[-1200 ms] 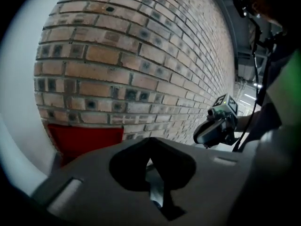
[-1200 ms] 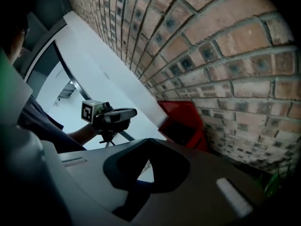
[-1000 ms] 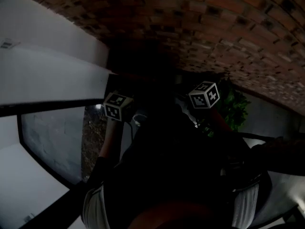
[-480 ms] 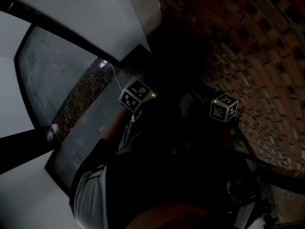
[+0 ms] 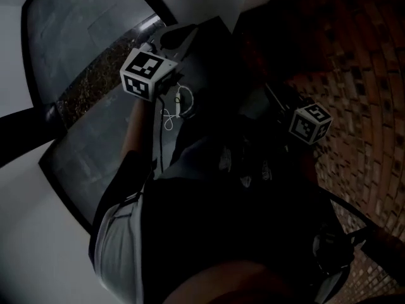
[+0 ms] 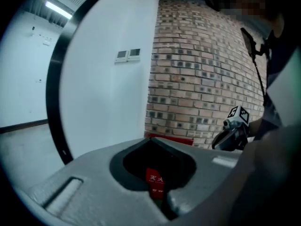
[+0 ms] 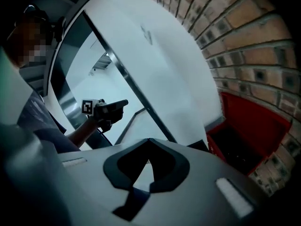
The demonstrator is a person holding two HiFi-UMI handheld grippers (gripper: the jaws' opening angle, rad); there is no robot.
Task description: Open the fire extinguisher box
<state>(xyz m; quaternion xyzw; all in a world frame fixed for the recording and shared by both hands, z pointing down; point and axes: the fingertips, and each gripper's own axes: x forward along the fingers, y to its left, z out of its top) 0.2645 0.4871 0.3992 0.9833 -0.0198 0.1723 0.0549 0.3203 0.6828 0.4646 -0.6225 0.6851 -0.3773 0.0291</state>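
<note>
Fire extinguisher box (image 7: 249, 119) untouched; left hand-held gripper (image 6: 150, 137) and right hand-held gripper (image 7: 149, 139) both closed, empty. Approach stage, I'd say; next, catch its door.

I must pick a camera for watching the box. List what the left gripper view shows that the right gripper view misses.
Only the left gripper view: two small wall plates on the white wall, a ceiling light strip, and the right gripper out before the brick wall. Only the right gripper view: the left gripper, a black-framed glass pane, and most of the red box, red walls around a dark middle. Both: brick wall, white wall and the red box, though the left gripper view catches just its top edge.
</note>
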